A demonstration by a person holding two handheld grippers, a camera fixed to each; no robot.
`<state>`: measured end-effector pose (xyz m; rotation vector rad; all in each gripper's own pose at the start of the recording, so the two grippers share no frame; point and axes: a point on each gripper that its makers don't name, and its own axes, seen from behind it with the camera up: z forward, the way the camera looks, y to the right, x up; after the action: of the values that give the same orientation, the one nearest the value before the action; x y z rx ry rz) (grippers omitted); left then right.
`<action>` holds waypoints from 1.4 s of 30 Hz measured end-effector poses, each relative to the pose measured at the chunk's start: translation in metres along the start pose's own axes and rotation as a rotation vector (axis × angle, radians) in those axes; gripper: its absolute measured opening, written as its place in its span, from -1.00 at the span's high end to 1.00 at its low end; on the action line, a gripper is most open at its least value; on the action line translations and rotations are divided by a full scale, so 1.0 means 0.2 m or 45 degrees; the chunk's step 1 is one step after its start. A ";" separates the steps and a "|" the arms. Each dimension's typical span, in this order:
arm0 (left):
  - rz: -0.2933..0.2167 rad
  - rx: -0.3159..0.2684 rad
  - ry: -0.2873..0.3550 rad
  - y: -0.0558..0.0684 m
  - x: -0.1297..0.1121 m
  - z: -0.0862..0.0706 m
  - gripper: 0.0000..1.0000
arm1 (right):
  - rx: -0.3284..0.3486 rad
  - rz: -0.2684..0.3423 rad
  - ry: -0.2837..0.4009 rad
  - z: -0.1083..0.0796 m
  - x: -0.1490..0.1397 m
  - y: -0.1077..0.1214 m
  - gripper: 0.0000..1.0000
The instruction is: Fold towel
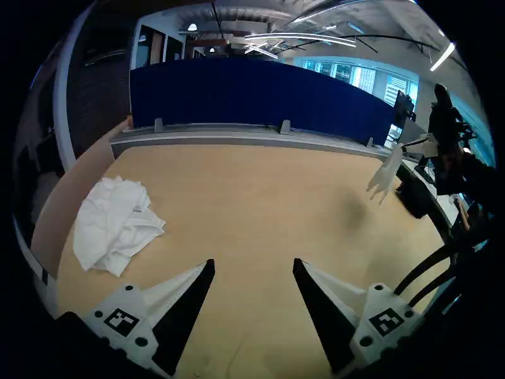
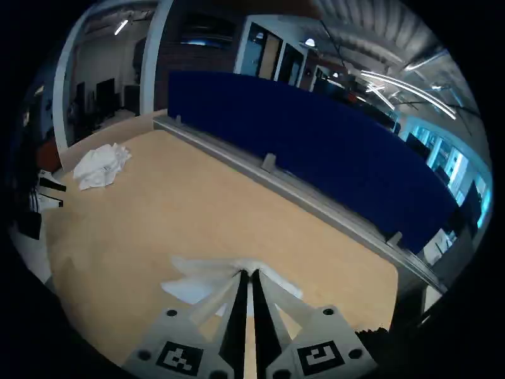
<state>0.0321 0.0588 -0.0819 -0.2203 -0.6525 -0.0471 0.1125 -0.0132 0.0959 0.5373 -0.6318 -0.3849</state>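
Right gripper (image 2: pixel 248 273) is clamped on a white towel (image 2: pixel 187 284); left gripper (image 1: pixel 253 261) gapes wide, empty.

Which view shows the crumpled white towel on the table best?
Left gripper view: the crumpled towel lies near, large, folds visible. Right gripper view shows it small, far off by the table edge.
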 end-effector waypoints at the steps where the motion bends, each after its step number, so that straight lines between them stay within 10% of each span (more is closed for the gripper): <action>1: 0.002 0.005 -0.001 0.01 0.00 0.00 -0.84 | -0.005 0.001 -0.008 0.00 -0.03 0.05 0.90; 20: -0.037 0.070 -0.033 0.10 -0.02 0.04 -0.84 | -0.088 0.044 -0.106 0.00 -0.29 0.68 0.90; 42: -0.038 0.099 -0.040 0.15 0.00 0.06 -0.84 | -0.103 0.039 -0.113 0.16 -0.26 0.79 0.90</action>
<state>0.0274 0.0899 -0.0779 -0.1367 -0.6875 -0.0471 0.0814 0.1271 0.1860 0.4345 -0.7064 -0.4054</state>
